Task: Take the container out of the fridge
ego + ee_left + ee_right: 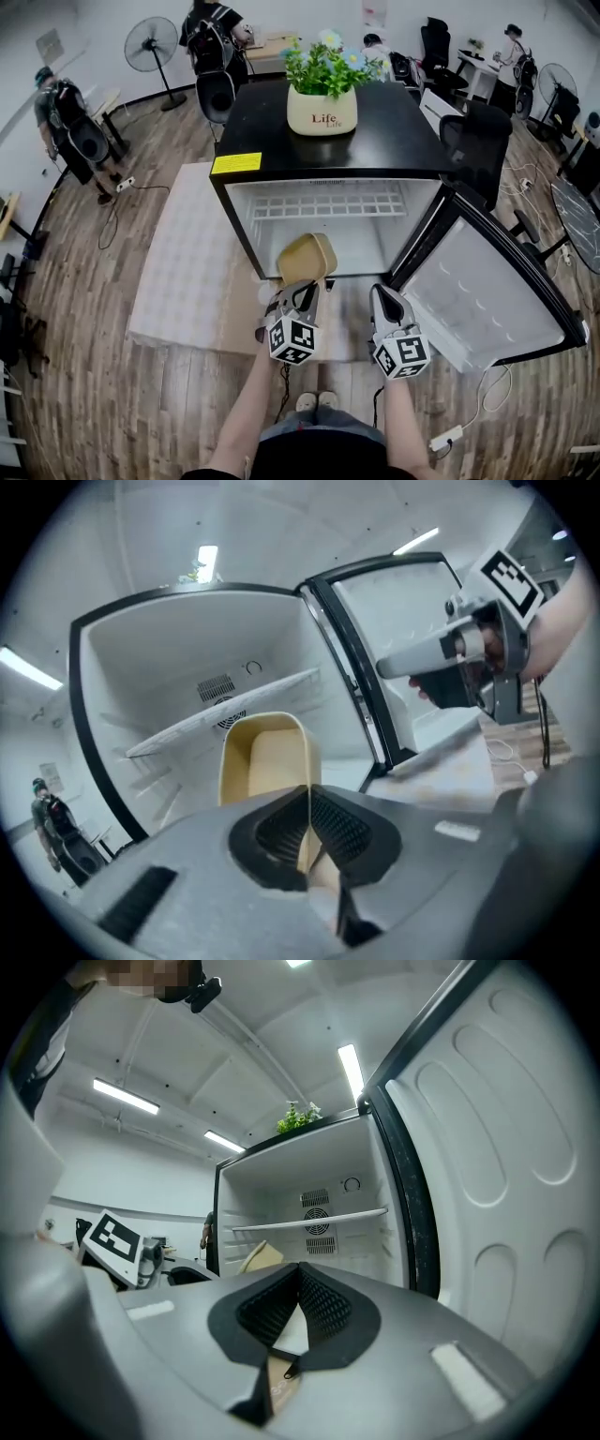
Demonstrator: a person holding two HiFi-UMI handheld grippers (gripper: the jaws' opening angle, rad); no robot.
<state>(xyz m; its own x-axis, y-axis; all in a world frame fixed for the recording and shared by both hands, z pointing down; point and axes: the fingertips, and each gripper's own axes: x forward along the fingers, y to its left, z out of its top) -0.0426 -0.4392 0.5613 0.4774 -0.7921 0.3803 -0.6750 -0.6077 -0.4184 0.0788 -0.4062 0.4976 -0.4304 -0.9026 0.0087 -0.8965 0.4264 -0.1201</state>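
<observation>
plainly, the head view gives the layout: a black mini fridge [225,217] with its white-lined door [487,291] swung open to the right, a cream ceramic pot [322,112] of green leaves and blue flowers standing on its top, and a pale rug [178,272] on the wood floor to its left and front. the tan rounded-rectangular plastic container [307,259] hangs at the fridge's front lip, below the white wire shelf [328,204], with the left gripper [316,284] at its near end. only the left gripper view shows the hold itself: the ribbed black pads are pressed together on the container's thin near wall. there the tub's open mouth faces back toward that camera, its inside a bare tan floor with nothing lying in it. its long axis runs away from the jaws toward the fridge's back wall. the right gripper view adds what the others miss: the container seen from the side, tilted, at the left of the opening and under the shelf. the right gripper [382,292] hovers just beside the left one, apart from the container; its own view shows the jaws closed tip to tip with nothing between them. inside the fridge i make out the shelf and round vent grilles [317,1215] in the back wall.
</observation>
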